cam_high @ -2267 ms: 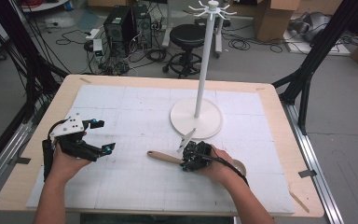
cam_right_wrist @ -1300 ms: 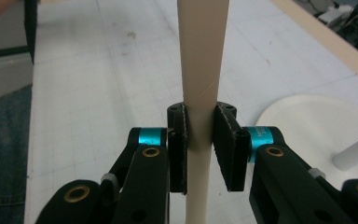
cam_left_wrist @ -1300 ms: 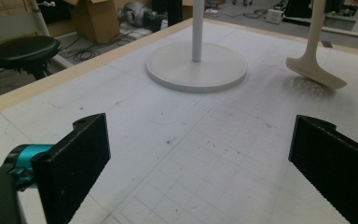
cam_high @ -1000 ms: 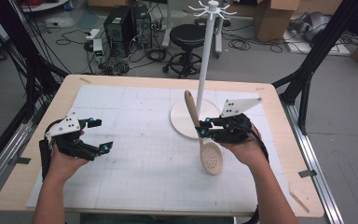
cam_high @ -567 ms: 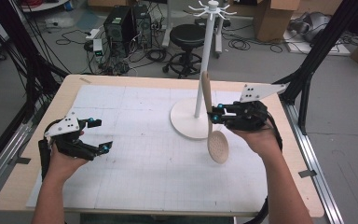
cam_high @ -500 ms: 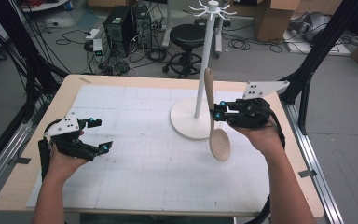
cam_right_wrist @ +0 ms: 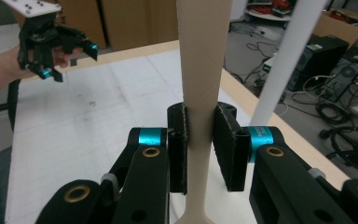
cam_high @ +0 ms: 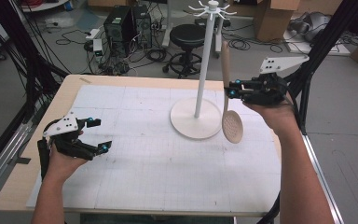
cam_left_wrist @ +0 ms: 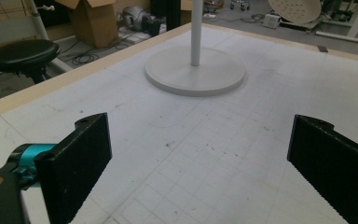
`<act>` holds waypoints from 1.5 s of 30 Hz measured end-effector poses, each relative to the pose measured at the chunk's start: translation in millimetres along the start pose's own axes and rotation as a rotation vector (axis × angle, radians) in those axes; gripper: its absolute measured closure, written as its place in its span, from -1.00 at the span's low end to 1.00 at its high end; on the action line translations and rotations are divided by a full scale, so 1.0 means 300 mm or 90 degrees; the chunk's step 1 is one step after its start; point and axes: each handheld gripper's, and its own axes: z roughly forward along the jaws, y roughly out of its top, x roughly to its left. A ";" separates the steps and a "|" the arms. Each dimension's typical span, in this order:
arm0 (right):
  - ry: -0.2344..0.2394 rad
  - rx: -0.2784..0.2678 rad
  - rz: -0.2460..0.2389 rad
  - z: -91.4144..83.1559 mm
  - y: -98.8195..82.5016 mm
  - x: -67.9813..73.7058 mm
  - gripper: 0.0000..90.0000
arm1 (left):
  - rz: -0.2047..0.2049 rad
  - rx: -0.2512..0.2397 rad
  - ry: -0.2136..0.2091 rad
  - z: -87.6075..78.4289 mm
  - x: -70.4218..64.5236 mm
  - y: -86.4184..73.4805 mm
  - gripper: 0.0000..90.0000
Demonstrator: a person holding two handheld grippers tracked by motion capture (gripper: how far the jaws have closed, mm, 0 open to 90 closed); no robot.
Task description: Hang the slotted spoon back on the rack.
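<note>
From above, the right hand-held gripper (cam_high: 231, 90) grips a wooden slotted spoon (cam_high: 228, 98) by its handle, upright and bowl-down, just beside the white hook stand (cam_high: 197, 98) on the table (cam_high: 135, 172). The left hand-held gripper (cam_high: 99, 134) rests released over the mat. The left gripper view shows jaws spread wide, the stand's base (cam_left_wrist: 195, 71) ahead. The right gripper view shows the spoon handle (cam_right_wrist: 201, 70) pinched between both jaws.
</note>
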 end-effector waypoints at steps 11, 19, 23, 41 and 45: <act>-0.020 -0.010 0.023 -0.020 0.065 -0.070 0.69 | -0.002 -0.007 -0.001 -0.005 0.002 0.000 -0.85; -0.044 0.011 0.044 -0.004 0.088 -0.133 0.69 | -0.004 -0.011 0.000 -0.009 0.004 0.000 -0.85; -0.048 0.003 0.058 -0.005 0.096 -0.149 0.69 | -0.004 -0.012 0.002 -0.013 0.008 -0.001 -0.85; -0.057 0.032 0.056 0.041 0.120 -0.158 0.69 | -0.004 -0.012 0.002 -0.014 0.008 -0.002 -0.85; -0.057 0.035 0.055 0.054 0.126 -0.166 0.69 | -0.005 -0.012 0.001 -0.013 0.008 -0.002 -0.85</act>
